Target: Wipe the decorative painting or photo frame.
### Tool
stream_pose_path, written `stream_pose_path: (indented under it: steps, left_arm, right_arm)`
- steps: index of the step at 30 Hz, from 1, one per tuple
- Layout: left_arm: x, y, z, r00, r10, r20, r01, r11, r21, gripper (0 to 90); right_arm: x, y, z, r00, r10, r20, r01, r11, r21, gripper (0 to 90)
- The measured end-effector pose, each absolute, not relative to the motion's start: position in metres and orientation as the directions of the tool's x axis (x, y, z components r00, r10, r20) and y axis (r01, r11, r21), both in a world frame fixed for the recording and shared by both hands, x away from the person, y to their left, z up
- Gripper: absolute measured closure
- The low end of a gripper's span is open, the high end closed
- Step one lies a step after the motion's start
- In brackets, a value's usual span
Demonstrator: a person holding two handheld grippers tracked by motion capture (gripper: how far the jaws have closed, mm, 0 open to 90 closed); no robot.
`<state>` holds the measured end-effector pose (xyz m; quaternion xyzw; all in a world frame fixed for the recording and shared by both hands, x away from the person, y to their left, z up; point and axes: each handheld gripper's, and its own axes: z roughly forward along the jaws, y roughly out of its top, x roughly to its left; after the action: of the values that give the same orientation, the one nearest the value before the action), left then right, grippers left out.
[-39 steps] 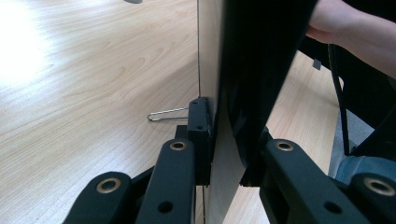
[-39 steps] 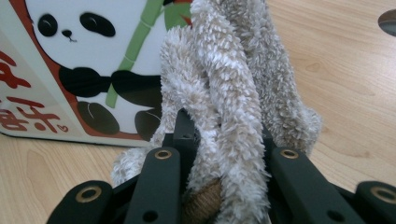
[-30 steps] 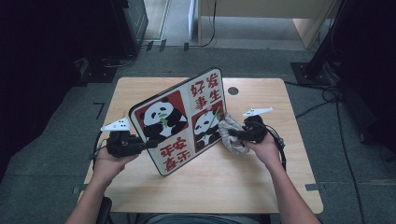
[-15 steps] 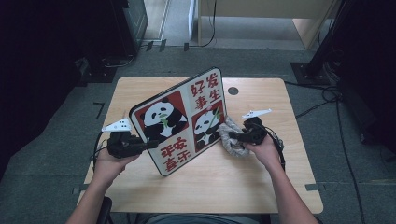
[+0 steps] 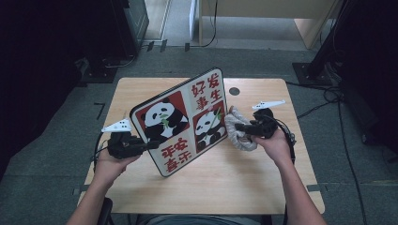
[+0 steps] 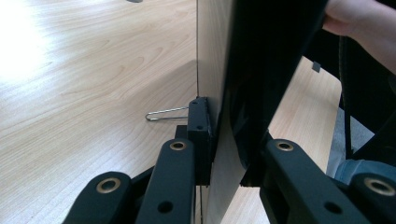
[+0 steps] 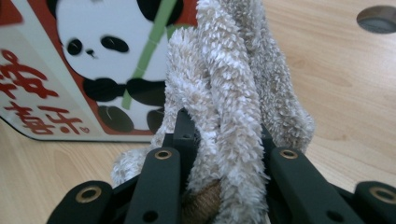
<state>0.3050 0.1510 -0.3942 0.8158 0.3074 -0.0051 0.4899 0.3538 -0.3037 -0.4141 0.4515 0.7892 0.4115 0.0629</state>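
My left tongs (image 5: 149, 144) clamp the tilted panda board (image 5: 180, 119); my right tongs (image 5: 238, 126) clamp a fluffy cloth (image 5: 234, 133) just right of it.

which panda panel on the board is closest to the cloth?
The smaller panda panel, lower right on the board: it sits next to the fluffy cloth held in the right gripper. The larger panda panel is toward the left gripper.
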Motion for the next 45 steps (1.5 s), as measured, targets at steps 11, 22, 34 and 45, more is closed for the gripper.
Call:
stream_pose_path:
  steps: [11, 22, 34, 45]
  left_arm:
    - [0.305, 0.151, -0.395, 0.810, 0.495, -0.315, 0.509, -0.328, 0.796, 79.6]
    - [0.306, 0.151, -0.395, 0.806, 0.498, -0.321, 0.514, -0.319, 0.796, 79.7]
    - [0.305, 0.151, -0.395, 0.808, 0.500, -0.312, 0.509, -0.324, 0.798, 79.8]
    - [0.305, 0.151, -0.394, 0.809, 0.502, -0.305, 0.506, -0.332, 0.796, 79.9]
  right_arm:
    - [0.357, -0.294, -0.363, -0.622, 0.745, 0.241, 0.615, 0.274, 0.739, 73.5]
    - [0.365, -0.279, -0.304, -0.661, 0.719, 0.217, 0.566, 0.288, 0.772, 73.4]
    - [0.375, -0.259, -0.251, -0.683, 0.708, 0.177, 0.518, 0.300, 0.801, 73.3]
    - [0.389, -0.239, -0.242, -0.690, 0.702, 0.177, 0.511, 0.299, 0.806, 73.2]
